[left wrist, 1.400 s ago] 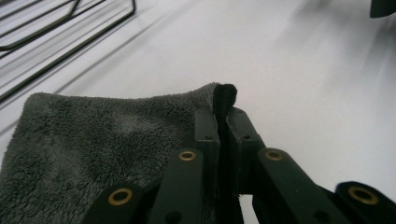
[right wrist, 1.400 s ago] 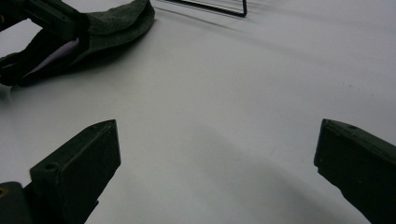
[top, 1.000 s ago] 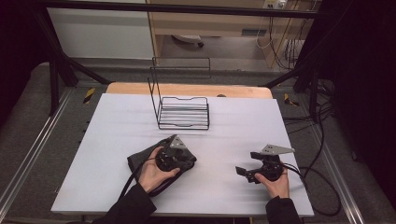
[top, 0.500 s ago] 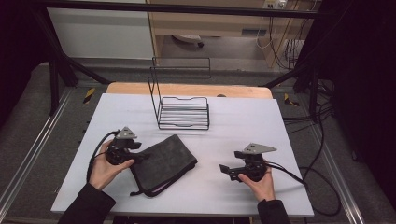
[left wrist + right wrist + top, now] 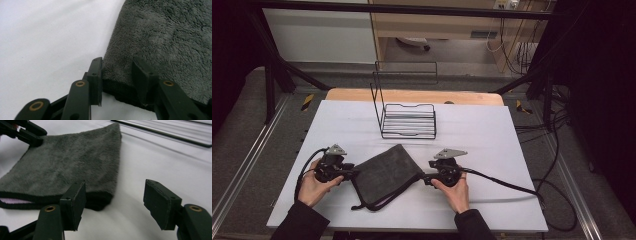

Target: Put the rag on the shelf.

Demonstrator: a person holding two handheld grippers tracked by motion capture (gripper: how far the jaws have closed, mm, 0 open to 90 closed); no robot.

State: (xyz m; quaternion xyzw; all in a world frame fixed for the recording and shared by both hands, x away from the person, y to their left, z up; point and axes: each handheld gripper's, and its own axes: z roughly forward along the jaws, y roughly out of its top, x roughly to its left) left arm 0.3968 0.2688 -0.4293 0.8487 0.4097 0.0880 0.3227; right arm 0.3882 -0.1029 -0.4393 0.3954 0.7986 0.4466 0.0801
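One grey pouch (image 5: 384,174), two grippers, one wire rack (image 5: 408,120) on the table (image 5: 492,130).
The pouch lay in front of the rack, its long axis slanting. The left gripper (image 5: 348,173), jaws apart and just closing, straddled its left corner; the right gripper (image 5: 426,178), jaws apart and closing, stood at its right corner, level with the table.

My left gripper (image 5: 346,173) low at the left, jaws just closing, part open, my right gripper (image 5: 426,178) low at the right, pointing left, jaws narrowing, still apart, both hands gripping from behind
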